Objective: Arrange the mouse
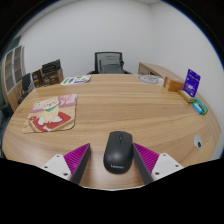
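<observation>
A black mouse point(119, 151) lies on the wooden table point(120, 105), between my two fingers. My gripper point(112, 150) is open. The right pink pad point(148, 157) sits close against the mouse's right side. The left pink pad point(76, 157) stands apart from the mouse, with a strip of bare table between them. The mouse rests on the table on its own.
A pictured mouse mat point(52, 113) lies to the left, beyond the fingers. A purple box point(192, 80) and a teal object point(200, 103) stand at the far right. A small white round item point(199, 143) lies near the right edge. An office chair point(110, 63) stands behind the table and shelves point(20, 75) stand at the left.
</observation>
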`<state>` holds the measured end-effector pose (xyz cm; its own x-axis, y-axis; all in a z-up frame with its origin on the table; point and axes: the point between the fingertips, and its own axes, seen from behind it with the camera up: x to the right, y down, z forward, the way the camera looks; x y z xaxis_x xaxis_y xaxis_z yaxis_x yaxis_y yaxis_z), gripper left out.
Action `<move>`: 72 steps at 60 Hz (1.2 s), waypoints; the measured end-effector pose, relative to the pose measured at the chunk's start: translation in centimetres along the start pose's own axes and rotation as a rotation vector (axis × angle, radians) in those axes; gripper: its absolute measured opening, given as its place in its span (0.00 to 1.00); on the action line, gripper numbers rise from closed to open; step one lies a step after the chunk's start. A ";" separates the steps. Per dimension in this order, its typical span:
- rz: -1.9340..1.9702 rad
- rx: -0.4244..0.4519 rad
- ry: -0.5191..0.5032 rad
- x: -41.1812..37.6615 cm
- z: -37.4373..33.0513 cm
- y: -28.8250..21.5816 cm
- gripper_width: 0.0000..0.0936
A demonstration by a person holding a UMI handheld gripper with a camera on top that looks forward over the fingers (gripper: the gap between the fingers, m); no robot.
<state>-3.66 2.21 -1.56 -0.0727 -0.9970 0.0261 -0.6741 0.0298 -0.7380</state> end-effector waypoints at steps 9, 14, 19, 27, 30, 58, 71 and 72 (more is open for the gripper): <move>-0.008 0.003 -0.016 -0.6 1.0 -0.9 0.93; -0.014 0.005 -0.016 -0.7 1.4 -1.2 0.87; -0.012 0.003 -0.014 -0.7 1.7 -1.4 0.74; -0.013 0.010 -0.003 -0.3 1.9 -1.6 0.53; -0.015 0.013 0.001 -0.2 1.9 -1.5 0.51; 0.001 0.050 0.010 -2.5 -0.8 -8.5 0.35; -0.015 0.132 -0.078 -9.8 -1.8 -17.9 0.35; -0.016 0.138 -0.086 -10.5 -1.8 -18.5 0.35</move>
<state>8.26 12.29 12.98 0.0040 -0.9999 -0.0152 -0.5671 0.0102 -0.8236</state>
